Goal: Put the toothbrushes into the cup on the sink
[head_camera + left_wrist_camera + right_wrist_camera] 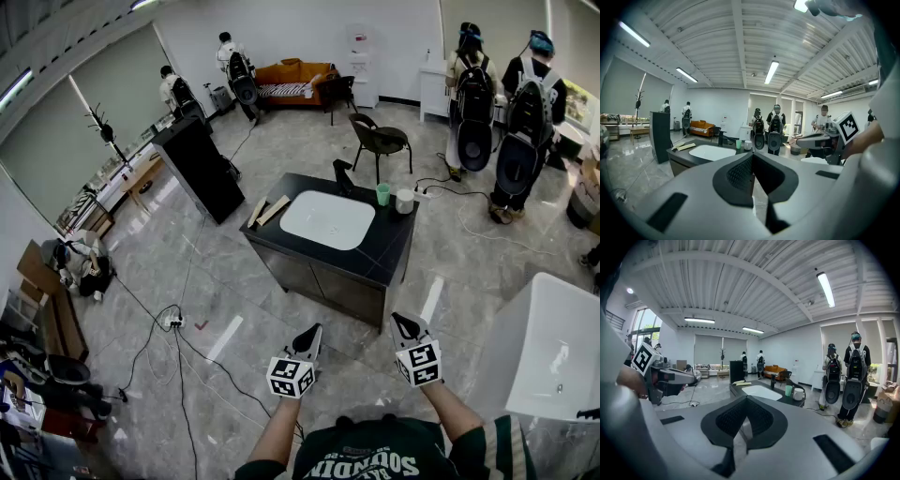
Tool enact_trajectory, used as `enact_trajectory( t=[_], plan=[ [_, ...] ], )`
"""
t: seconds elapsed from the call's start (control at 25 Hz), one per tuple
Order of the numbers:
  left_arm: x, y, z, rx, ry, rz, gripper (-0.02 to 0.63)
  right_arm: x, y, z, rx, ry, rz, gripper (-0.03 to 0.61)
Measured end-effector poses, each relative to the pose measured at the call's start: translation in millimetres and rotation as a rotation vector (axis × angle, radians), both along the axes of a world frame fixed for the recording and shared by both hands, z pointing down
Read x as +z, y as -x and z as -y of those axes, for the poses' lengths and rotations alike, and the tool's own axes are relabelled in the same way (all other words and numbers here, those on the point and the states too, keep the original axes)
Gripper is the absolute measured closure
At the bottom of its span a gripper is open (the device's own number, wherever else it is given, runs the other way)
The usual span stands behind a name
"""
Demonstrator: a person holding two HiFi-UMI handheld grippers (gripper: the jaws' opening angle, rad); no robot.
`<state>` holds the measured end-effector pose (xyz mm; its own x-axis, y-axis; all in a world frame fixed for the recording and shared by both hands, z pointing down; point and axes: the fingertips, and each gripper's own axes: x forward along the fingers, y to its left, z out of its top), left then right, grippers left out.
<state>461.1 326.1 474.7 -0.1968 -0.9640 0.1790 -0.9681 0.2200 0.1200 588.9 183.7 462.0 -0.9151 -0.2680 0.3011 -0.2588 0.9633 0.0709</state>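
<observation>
Big open room. Floor (281,216): glossy grey marble-look tiles with a few white strips (225,337) on them. Walls (309,23) are plain white.
Left side: wide window (56,150) behind a pale blind, low wooden table (141,178) under it, coat stand (101,127) beside it.
Far wall: orange sofa (295,75), dark chair (380,139) out in front of it, white cabinet (433,89) further right.
Tall black cabinet (199,167) stands mid-floor.
Black cables (183,366) and a power strip (173,322) lie on the tiles.
Ceiling (717,47): white ribbed panels and beams, strip lights (771,71) on. Light is bright and even.
</observation>
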Motion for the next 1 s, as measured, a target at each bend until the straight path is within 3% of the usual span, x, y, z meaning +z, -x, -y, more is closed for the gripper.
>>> enact_trajectory(
  t=[0.2, 1.0],
  plan=[
    [4, 7, -13, -0.014, 0.011, -0.007, 0.603, 14, 7, -8, 0.011, 0.063, 0.034, 0.535],
    [0, 17, -34, -0.035, -0.002, -0.027, 0.603, 7, 12, -26, 0.016, 0.057, 0.022, 0.535]
  ],
)
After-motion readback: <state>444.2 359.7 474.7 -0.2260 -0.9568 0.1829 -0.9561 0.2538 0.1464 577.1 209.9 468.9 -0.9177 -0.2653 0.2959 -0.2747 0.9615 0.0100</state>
